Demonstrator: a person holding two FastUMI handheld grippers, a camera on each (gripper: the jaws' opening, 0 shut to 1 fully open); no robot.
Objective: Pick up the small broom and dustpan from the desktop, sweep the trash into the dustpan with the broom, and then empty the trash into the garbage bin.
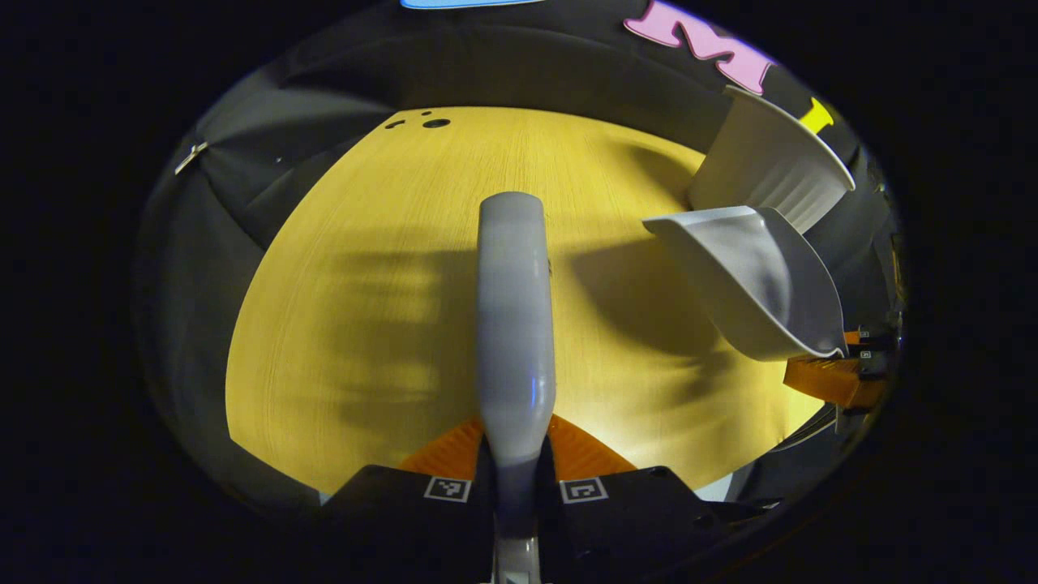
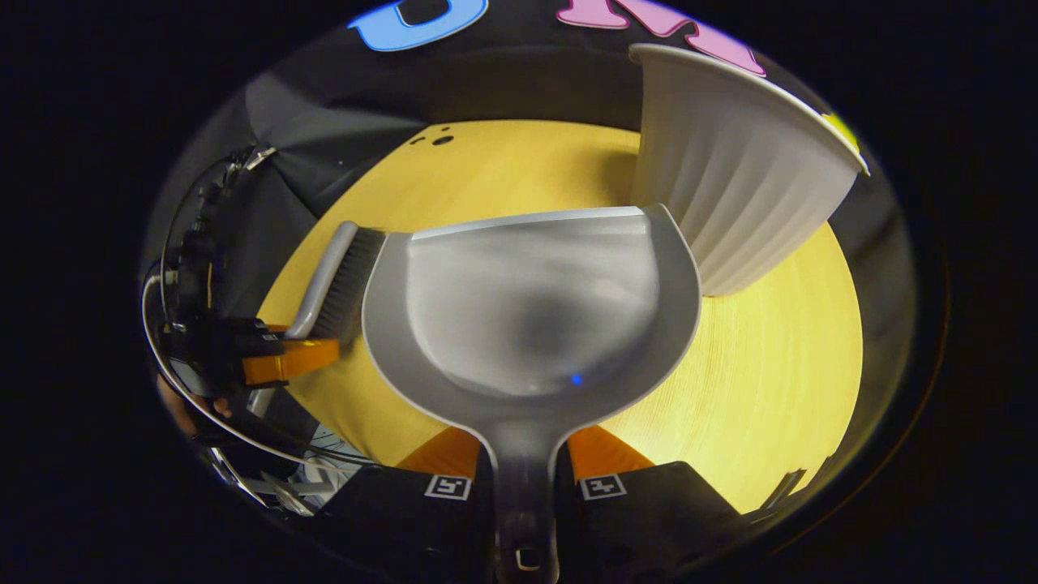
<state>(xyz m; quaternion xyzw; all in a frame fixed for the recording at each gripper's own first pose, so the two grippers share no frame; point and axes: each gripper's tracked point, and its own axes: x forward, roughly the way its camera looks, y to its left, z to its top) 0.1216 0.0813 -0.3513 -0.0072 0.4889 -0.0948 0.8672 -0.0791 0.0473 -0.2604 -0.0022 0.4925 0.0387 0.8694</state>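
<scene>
A: Biggest first — where's your desk (image 1: 340, 324)?
B: Yellow wood-grain top, under both your tools. A few small dark holes (image 1: 430, 122) sit at its far edge.
A: And the bin?
B: White ribbed garbage bin (image 2: 730, 178) stands on the desk, far right, upright, flaring wider toward its rim. In the left gripper view it's at (image 1: 762, 162), right behind the pan.
A: Dustpan?
B: You hold the grey dustpan (image 2: 535, 300) up off the desk, its front lip pointing away from you, its right corner just beside the bin's wall. Can't tell if they touch. The pan looks empty inside. Your right tool (image 2: 523, 474) is clamped on its handle, a finger each side.
A: Broom?
B: Small grey broom (image 1: 512, 324) runs straight out from your left tool (image 1: 515, 478), which grips its handle. In the right gripper view its dark bristles (image 2: 345, 284) sit just left of the pan, w/ the left tool at (image 2: 284, 357).
</scene>
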